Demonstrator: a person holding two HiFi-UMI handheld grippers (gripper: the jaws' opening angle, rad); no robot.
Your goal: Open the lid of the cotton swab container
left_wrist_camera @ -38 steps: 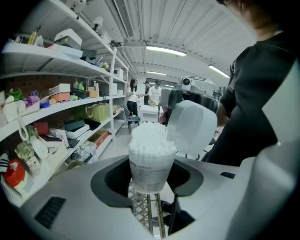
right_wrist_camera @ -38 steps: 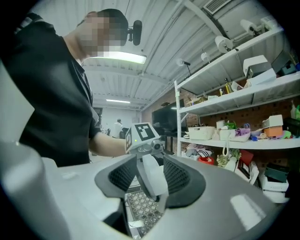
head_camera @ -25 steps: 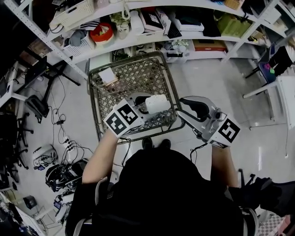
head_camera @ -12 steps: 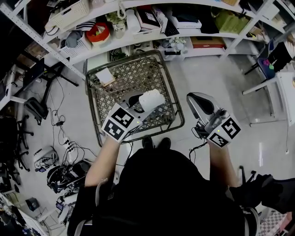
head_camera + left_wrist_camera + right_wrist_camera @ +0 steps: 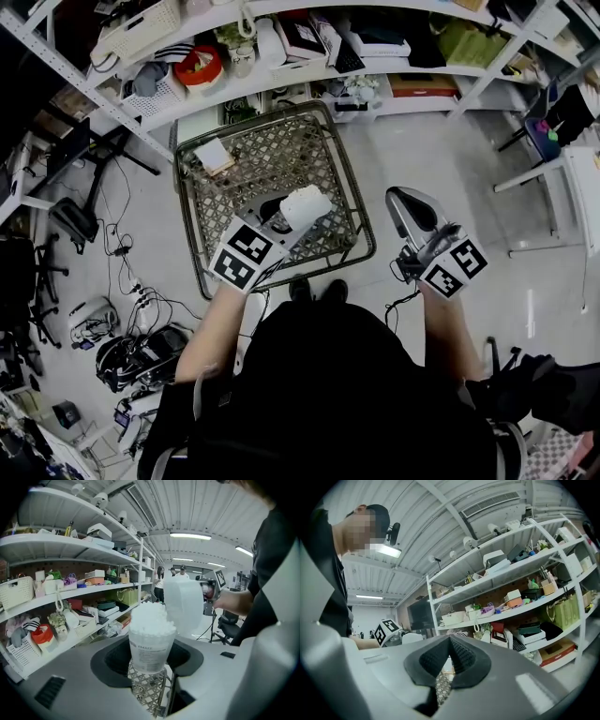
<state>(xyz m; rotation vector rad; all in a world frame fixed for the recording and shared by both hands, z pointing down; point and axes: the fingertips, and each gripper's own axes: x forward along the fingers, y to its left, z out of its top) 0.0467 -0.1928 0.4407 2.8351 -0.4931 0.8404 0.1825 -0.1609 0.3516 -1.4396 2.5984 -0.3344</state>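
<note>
In the left gripper view a clear cotton swab container (image 5: 151,646) stands upright between my jaws, packed with white swabs (image 5: 149,617). Its translucent lid (image 5: 183,603) is flipped up and back on the right side. My left gripper (image 5: 150,665) is shut on the container's lower body. From the head view the container (image 5: 306,206) sits over the wire cart, held by the left gripper (image 5: 279,221). My right gripper (image 5: 397,199) hovers apart to the right, beyond the cart's edge. Its ribbed pads (image 5: 459,656) meet with nothing between them, so the right gripper (image 5: 449,657) is shut and empty.
A metal mesh cart (image 5: 272,150) stands below my hands with a white card (image 5: 216,155) inside. Crowded white shelves (image 5: 281,56) run behind it. Cables and gear (image 5: 122,300) lie on the floor at left. A white table (image 5: 581,197) is at the right.
My right gripper has pulled back to the right, away from the container. The left gripper with the container has shifted a little nearer me.
</note>
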